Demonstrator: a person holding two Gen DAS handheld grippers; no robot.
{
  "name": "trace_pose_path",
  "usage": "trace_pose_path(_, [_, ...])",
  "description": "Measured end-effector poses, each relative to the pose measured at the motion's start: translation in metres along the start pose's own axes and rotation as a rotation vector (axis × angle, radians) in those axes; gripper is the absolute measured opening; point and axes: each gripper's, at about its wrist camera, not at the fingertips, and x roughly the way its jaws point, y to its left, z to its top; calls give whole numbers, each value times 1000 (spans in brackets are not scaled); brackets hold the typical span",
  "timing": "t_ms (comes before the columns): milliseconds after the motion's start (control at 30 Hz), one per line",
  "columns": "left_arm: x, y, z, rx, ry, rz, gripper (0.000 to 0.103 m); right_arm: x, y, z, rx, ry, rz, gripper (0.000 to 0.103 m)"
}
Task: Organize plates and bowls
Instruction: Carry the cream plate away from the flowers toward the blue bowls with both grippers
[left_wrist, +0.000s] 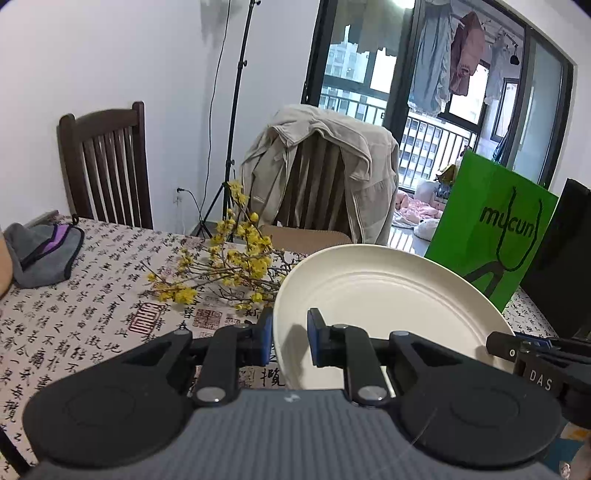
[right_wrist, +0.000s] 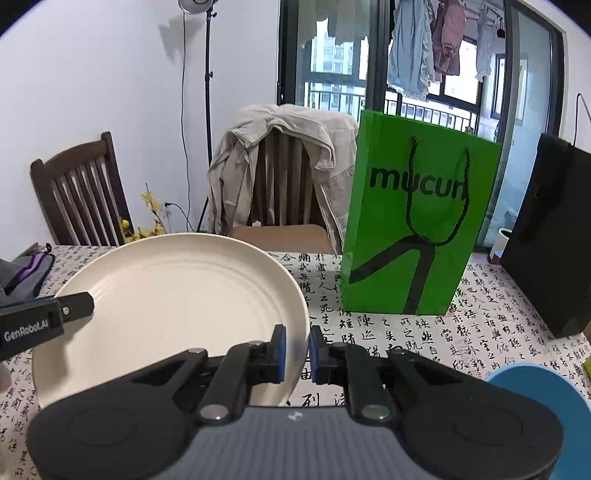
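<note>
A large cream plate (left_wrist: 388, 306) hangs above the table, held from both sides. My left gripper (left_wrist: 290, 338) is shut on its left rim, one blue pad outside and one inside the rim. In the right wrist view the same cream plate (right_wrist: 177, 306) fills the left half, and my right gripper (right_wrist: 296, 352) is shut on its right rim. The other gripper's tip shows in each view: the right gripper (left_wrist: 506, 349) at the plate's right edge, the left gripper (right_wrist: 79, 304) at its left edge.
A green paper bag (right_wrist: 417, 229) stands on the table behind the plate, a black box (right_wrist: 550, 236) to its right. Yellow flower branches (left_wrist: 225, 266) and a grey pouch (left_wrist: 44, 254) lie at the left. A blue round dish (right_wrist: 535, 384) sits near right. Chairs stand behind the calligraphy-print tablecloth (left_wrist: 74, 325).
</note>
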Motion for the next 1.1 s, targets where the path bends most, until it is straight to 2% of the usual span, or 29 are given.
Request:
trace_pose_path(533, [-67, 0, -2, 15, -69, -1, 18, -70, -1, -14, 19, -81, 26, 13])
trace_pose_path(1100, [-132, -10, -16, 49, -148, 3, 18, -127, -5, -34, 37, -129, 48, 13])
